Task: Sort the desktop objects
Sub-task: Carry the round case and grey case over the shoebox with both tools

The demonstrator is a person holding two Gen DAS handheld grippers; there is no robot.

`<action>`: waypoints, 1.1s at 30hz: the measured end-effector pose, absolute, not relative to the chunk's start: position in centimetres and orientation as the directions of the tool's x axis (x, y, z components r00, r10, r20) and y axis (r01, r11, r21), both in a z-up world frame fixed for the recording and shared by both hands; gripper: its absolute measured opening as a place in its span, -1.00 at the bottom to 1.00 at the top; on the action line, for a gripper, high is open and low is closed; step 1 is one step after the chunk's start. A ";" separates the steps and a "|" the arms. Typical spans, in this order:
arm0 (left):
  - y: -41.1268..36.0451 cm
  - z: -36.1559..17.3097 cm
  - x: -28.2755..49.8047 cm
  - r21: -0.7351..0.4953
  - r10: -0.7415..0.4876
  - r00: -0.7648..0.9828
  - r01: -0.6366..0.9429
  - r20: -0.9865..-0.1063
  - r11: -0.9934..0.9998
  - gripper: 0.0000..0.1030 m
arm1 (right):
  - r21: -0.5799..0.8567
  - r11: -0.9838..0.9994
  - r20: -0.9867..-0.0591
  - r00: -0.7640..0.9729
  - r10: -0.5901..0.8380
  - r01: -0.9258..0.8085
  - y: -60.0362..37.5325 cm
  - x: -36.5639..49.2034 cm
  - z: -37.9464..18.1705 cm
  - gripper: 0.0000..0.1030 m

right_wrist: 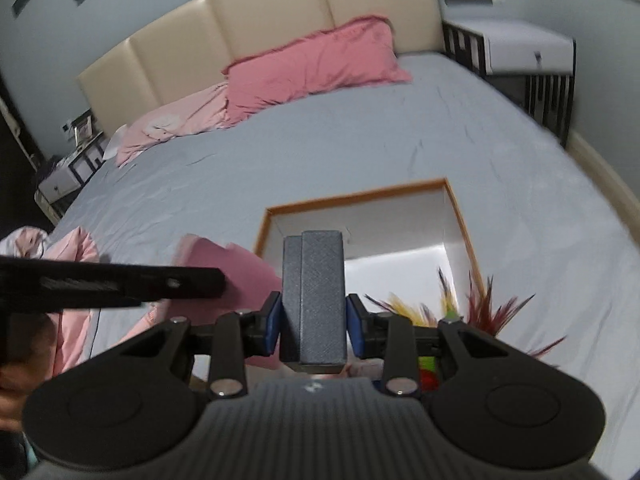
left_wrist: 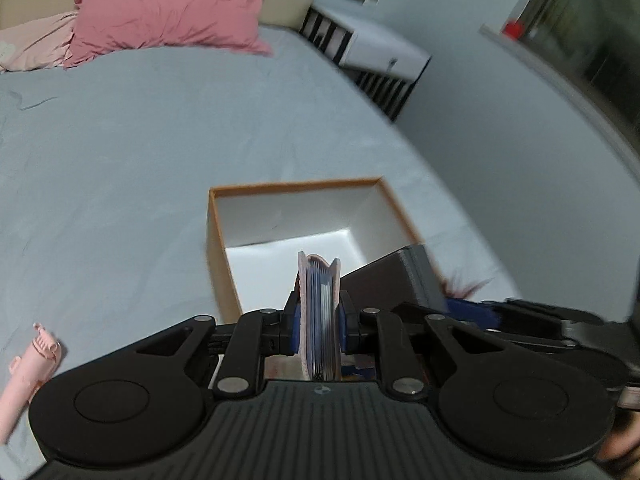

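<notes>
On the grey-sheeted bed (right_wrist: 360,140) stands an open square box (right_wrist: 456,216), orange-edged with smooth white inner walls. The left tool (left_wrist: 319,330) is clamped on a pink card holder (left_wrist: 320,312), held upright on edge above the box's near side, its blue sleeves fanned between soft covers. The right tool (right_wrist: 313,326) is closed on a dark grey textured rectangular case (right_wrist: 320,296), raised before the box. Colourful feathers (right_wrist: 480,308) lie just right of it. A pink handheld fan (left_wrist: 28,372) lies on the sheet.
</notes>
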State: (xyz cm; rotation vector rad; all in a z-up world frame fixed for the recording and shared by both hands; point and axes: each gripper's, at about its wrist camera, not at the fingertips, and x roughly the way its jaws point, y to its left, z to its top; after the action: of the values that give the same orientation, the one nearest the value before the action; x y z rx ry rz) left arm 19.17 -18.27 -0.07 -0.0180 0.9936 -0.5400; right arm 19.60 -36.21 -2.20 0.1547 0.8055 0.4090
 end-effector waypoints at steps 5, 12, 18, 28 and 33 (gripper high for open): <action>-20.5 -3.3 20.8 -0.142 -0.318 0.426 0.395 -0.847 0.908 -0.63 | 0.347 0.904 -0.671 0.607 0.425 -0.250 -36.8 22.9 -5.7 -0.31; -21.5 -5.7 22.2 -0.035 -0.191 0.426 0.348 -0.885 0.937 -0.63 | 0.408 0.889 -0.700 0.554 0.450 -0.207 -35.9 25.9 -10.1 -0.31; -22.1 -6.6 22.3 0.013 -0.139 0.420 0.339 -0.897 0.941 -0.62 | 0.396 0.894 -0.737 0.507 0.446 -0.211 -34.8 26.7 -12.1 -0.32; -21.7 -6.2 22.6 -0.016 -0.147 0.406 0.307 -0.902 0.952 -0.61 | 0.384 0.901 -0.774 0.461 0.434 -0.202 -33.7 27.8 -13.4 -0.31; -20.7 -5.9 22.7 -0.095 -0.209 0.373 0.301 -0.904 0.949 -0.59 | 0.384 0.902 -0.780 0.452 0.432 -0.199 -33.4 27.8 -13.3 -0.31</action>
State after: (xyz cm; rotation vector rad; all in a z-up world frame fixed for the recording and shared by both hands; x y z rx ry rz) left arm 22.73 -20.72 -5.87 0.0910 1.1434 -0.3270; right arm 27.81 -33.44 -13.26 0.2519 1.0323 0.3948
